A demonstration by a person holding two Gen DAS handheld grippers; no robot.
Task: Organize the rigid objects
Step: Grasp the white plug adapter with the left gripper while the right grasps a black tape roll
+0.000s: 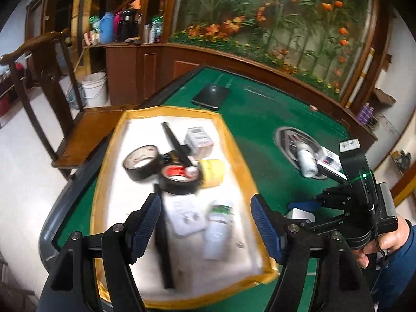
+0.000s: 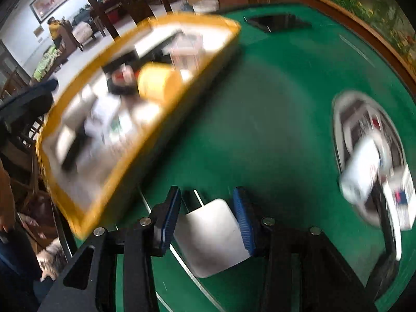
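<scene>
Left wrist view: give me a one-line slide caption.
Left gripper, fingers apart and empty, above a yellow-rimmed tray holding tape rolls and a white bottle.

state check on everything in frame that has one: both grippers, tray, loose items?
Left gripper: open, empty, above the tray.
Right gripper: jaws around a white rounded-corner block; pad contact unclear.
Yellow-rimmed white tray: loaded with items.
Black tape rolls: in the tray.
Yellow tape roll: on its side.
White green-labelled bottle: lying down.
Small white bottle: lying on the table's round hub.
</scene>
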